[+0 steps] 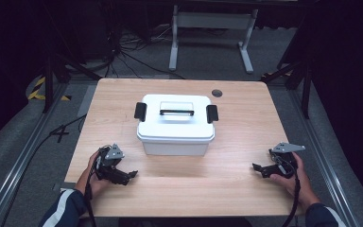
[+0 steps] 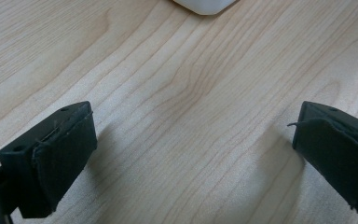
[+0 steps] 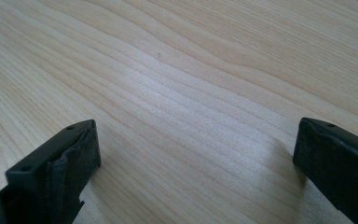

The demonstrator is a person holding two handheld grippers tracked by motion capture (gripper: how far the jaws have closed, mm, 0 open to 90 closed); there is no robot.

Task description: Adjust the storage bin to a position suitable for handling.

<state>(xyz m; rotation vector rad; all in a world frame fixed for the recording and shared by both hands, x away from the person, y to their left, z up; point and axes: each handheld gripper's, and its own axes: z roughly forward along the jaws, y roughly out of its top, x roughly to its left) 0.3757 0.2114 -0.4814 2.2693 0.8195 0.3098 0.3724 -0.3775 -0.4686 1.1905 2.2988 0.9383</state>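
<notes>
Both grippers lay low at the near edge of the desk (image 1: 227,189), one in each hand. Left gripper (image 1: 131,175) had its jaws spread wide with nothing but bare wood between them; right gripper (image 1: 256,167) likewise stood wide and held nothing. In each gripper view the black jaws sat far apart at the bottom corners, pads close over the grain.

Ahead of and between the grippers, well apart from both, stood the box (image 1: 175,124): a white lidded plastic bin, upright, near the middle of the desk. Its rounded near corner (image 2: 205,5) peeked in at the top of the left gripper view. A black latch (image 1: 140,111) clamped the lid at the end ahead of the left gripper, and a matching latch (image 1: 211,114) at the end ahead of the right one. A dark handle (image 1: 176,112) lay flat in a recess on the lid.

Judging by its look, the box would be stiff, smooth and rather slippery, too broad for either gripper to span. Whether it was loaded could not be told, so its weight stayed unknown. The latches seemed the best places to take hold, one per gripper, each tab narrow enough to pinch. The handle would suit a lift, once tipped up from its recess.
</notes>
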